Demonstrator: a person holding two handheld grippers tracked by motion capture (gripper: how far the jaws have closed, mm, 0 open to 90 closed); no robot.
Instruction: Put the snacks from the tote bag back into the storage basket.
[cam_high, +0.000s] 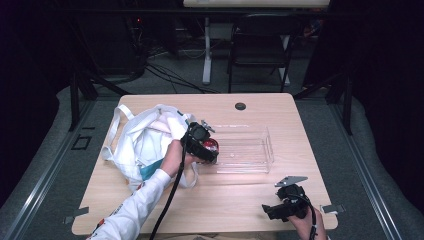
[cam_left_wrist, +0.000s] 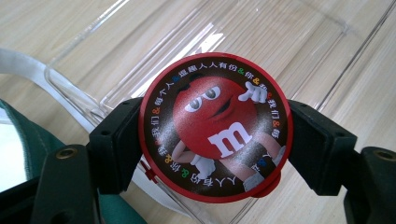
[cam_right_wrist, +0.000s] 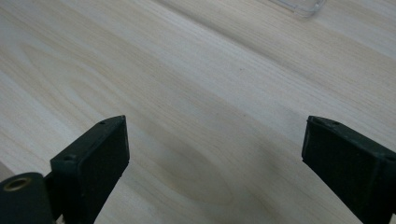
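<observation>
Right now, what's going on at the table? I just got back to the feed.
The left gripper is shut on a round red candy tin, holding it at the near-left end of the clear plastic tray, right beside the white tote bag. The right gripper is open with nothing between its fingers, over bare wooden table near the front right corner.

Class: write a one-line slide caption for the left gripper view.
Left gripper clamps a round red candy tin above a clear tray.

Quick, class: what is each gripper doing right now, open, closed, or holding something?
Left gripper: closed on the round red candy tin, above the clear tray.
Right gripper: open, nothing between its fingers.
</observation>
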